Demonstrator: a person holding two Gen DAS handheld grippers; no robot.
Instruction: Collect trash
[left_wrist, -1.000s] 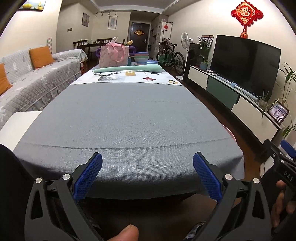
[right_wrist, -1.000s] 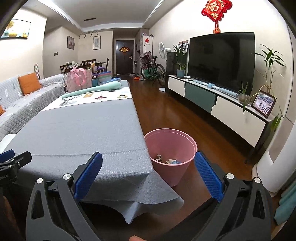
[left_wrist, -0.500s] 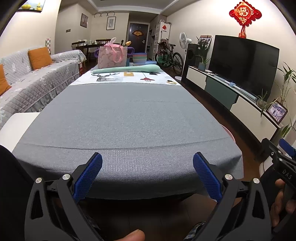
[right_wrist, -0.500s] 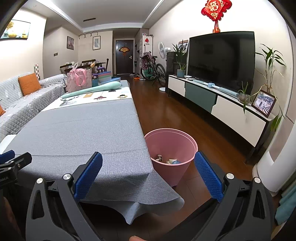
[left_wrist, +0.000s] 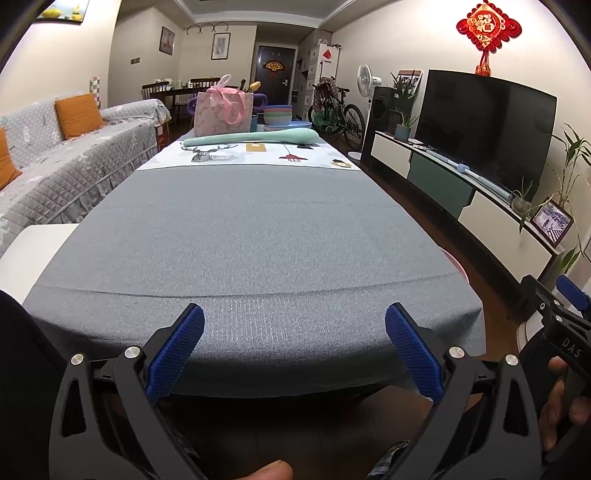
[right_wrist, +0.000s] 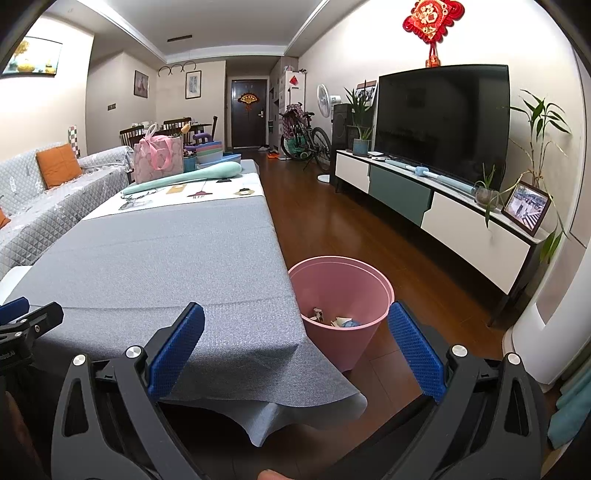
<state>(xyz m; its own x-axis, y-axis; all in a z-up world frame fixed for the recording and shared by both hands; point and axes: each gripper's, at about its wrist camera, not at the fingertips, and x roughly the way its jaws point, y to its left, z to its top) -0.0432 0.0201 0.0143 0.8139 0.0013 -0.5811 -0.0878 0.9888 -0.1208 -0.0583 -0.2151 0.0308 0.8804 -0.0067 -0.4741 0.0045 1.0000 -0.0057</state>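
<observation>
Scraps (right_wrist: 334, 319) fill pink bin (right_wrist: 343, 291) (right view only); both jaws wide, empty.

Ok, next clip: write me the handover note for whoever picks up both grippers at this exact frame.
Left gripper: open, holding nothing, at the near edge of the grey tablecloth.
Right gripper: open, holding nothing, over the table's near right corner.
Pink bin: on the floor right of the table, scraps already inside.
Done: no loose trash visible on the grey cloth.
Left: check the far end by the pink gift bag; I can't tell whether anything there is trash.
</observation>
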